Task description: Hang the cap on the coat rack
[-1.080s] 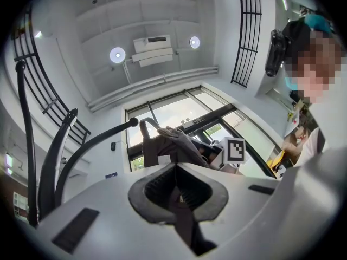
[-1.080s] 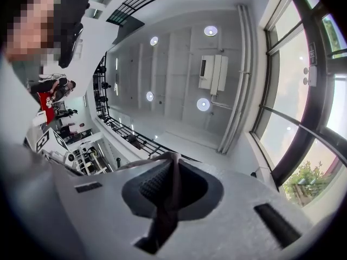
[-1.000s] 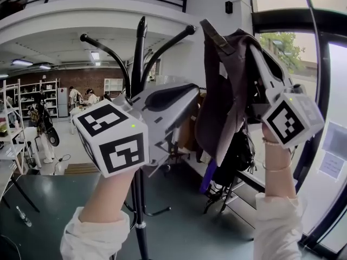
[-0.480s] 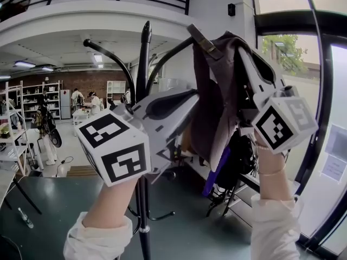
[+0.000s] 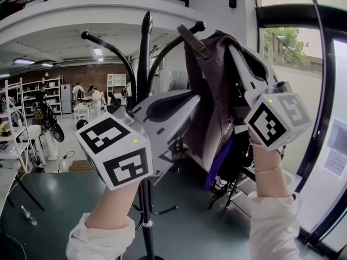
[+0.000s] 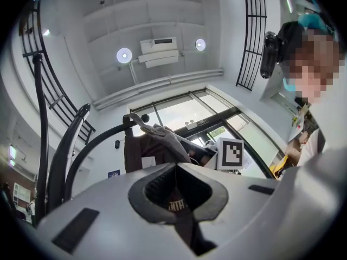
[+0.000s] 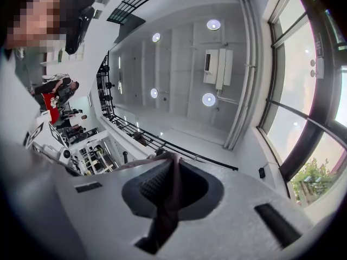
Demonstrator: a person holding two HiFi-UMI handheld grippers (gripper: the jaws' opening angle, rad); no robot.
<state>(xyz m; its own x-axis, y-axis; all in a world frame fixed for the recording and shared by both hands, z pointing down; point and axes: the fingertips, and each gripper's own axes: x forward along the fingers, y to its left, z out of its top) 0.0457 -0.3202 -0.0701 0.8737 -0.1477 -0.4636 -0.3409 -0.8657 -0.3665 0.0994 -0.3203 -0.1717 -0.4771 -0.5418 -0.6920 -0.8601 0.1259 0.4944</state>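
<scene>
I have both tools raised high beside the black metal coat rack (image 5: 143, 64). My left tool (image 6: 175, 170) is closed, and its own view shows brown cloth with a small printed label pinched between the jaws. The right tool (image 7: 172, 172) is closed too, with a fold of the same brown cloth running down between its jaws. So both are gripping the dark brown fabric cap (image 5: 210, 110), one on each side.

From the head view, the cap hangs up in the air between the two tools. It is just right of the rack's upright pole (image 5: 145, 37) and level with the rack's top. The cap's strap with its buckle (image 5: 191, 39) lies right against the curved, ball-tipped hook arm (image 5: 164, 52) that reaches toward it. I cannot tell whether the strap is over that hook or only beside it. A second curved hook (image 5: 111, 46) arcs away to the left, well apart from the cap.
</scene>
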